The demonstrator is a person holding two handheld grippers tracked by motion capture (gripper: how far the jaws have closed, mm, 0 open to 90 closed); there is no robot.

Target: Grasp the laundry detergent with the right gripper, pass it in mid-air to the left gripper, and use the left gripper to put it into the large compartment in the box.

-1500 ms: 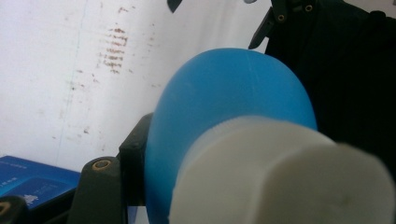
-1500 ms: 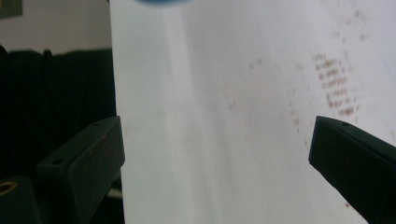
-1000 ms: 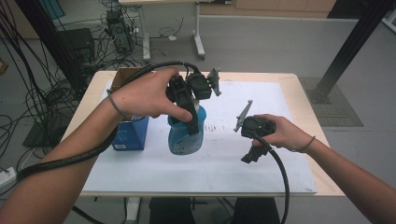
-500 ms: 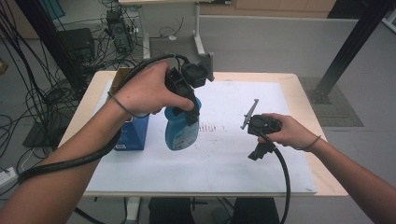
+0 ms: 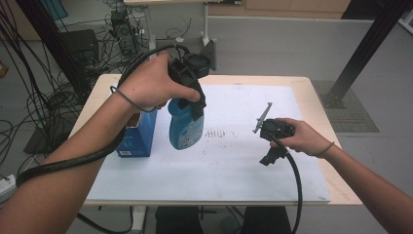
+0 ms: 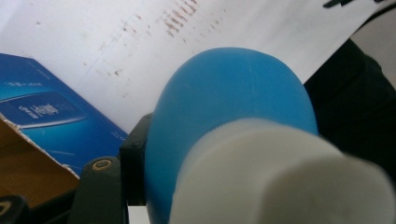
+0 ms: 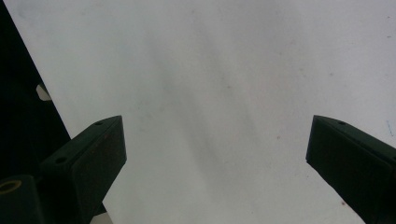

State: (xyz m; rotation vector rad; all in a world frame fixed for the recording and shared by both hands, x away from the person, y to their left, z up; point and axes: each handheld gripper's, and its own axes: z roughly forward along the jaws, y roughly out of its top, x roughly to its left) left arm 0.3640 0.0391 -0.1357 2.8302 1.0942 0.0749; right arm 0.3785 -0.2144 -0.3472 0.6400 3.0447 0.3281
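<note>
A blue bottle [image 5: 186, 127] with a white cap [image 6: 280, 177] hangs tilted just above the white sheet [image 5: 234, 165]. My left gripper [image 5: 191, 103] is shut on its upper part, below the cap. In the left gripper view the bottle's blue shoulder [image 6: 224, 102] sits close to the camera, with one black jaw against its left side. My right gripper [image 5: 269, 157] is held low over the sheet at the right, pointing down. Its jaws stand wide open in the right gripper view [image 7: 215, 154], with only bare paper between them.
A blue carton [image 5: 139, 136] with an open cardboard flap [image 6: 28, 163] stands left of the bottle. Faint brown marks [image 5: 219, 132] dot the sheet's middle. The wooden table [image 5: 311, 97] ends just beyond the sheet. Cables and desk legs lie on the floor behind.
My left hand has lifted the bottle higher and slightly away from me. My right gripper has drifted a little to the right and lower, still open.
</note>
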